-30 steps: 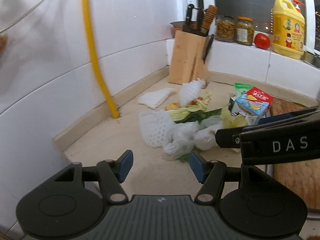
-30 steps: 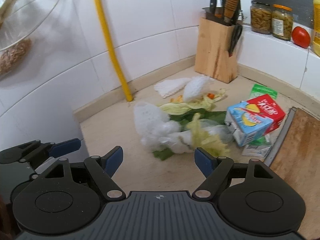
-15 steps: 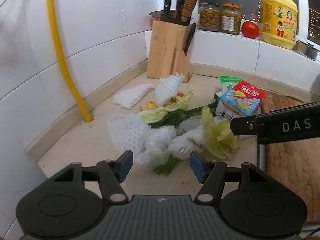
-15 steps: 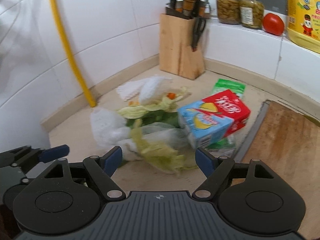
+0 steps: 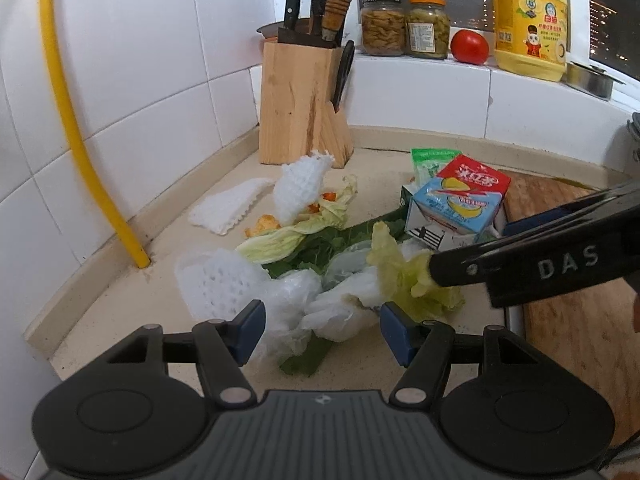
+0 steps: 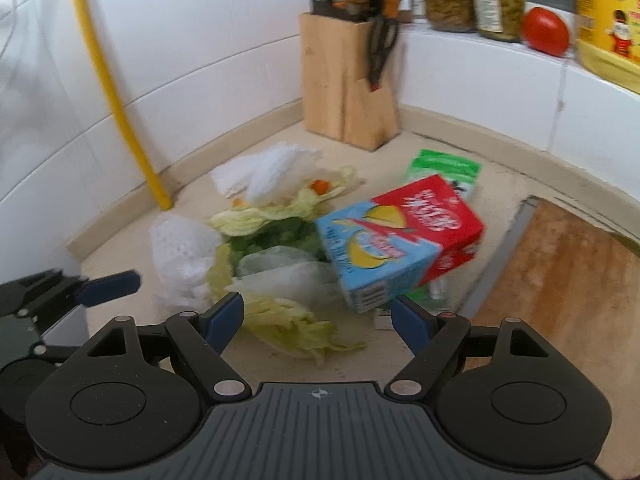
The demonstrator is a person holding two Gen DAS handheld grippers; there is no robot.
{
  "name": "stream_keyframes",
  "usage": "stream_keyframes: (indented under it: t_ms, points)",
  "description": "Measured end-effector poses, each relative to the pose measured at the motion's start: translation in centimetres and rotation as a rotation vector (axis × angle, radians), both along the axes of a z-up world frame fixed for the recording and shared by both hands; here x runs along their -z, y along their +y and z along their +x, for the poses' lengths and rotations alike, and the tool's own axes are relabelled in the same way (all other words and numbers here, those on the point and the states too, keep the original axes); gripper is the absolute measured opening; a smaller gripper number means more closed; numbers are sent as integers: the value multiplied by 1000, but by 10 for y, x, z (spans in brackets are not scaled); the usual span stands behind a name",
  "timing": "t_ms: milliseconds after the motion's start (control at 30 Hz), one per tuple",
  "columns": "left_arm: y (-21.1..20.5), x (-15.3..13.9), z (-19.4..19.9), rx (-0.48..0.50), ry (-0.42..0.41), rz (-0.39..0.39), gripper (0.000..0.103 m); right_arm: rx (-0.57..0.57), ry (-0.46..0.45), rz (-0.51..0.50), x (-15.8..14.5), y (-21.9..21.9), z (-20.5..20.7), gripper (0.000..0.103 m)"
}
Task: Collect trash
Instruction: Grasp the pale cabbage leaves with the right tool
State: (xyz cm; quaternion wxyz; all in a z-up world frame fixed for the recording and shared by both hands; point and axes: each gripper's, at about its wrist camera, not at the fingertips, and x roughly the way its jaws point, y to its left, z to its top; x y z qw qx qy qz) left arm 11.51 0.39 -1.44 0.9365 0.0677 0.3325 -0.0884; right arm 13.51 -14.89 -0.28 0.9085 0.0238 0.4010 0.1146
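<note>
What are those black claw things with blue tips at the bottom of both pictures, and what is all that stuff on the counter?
They are two grabbers that a person holds, one in each hand. Each carries a camera looking along its fingers, so one picture comes from the left gripper and one from the right gripper. Both are open and hold nothing. On the counter lies trash: lettuce leaves, white foam nets, crumpled plastic and a juice carton. Behind stands a knife block.

A knife block [image 5: 298,104], two jars [image 5: 404,26], a tomato [image 5: 469,46] and a detergent jug [image 5: 528,20].
</note>
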Motion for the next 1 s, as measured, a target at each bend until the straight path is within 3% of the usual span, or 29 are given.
stream_keyframes:
  t_ms: [267, 567, 667, 700, 733, 900, 1000]
  points:
    - [0, 12, -4, 27, 26, 16, 58, -118, 30, -7, 11, 15, 8, 86]
    - [6, 18, -3, 18, 53, -1, 58, -175, 78, 26, 40, 23, 26, 80]
    - [6, 18, -2, 15, 55, -2, 58, -175, 110, 23, 51, 25, 36, 64]
    - [6, 18, -2, 16, 54, -4, 58, -171, 128, 14, 53, 26, 37, 49]
    - [6, 18, -2, 18, 53, -5, 58, -165, 144, 11, 55, 25, 37, 40]
    - [3, 16, -2, 49, 47, 1, 58, -142, 164, 63, 46, 10, 24, 22]
    - [-2, 14, -1, 87, 32, 12, 58, -120, 161, 100, 36, -2, 16, 20]
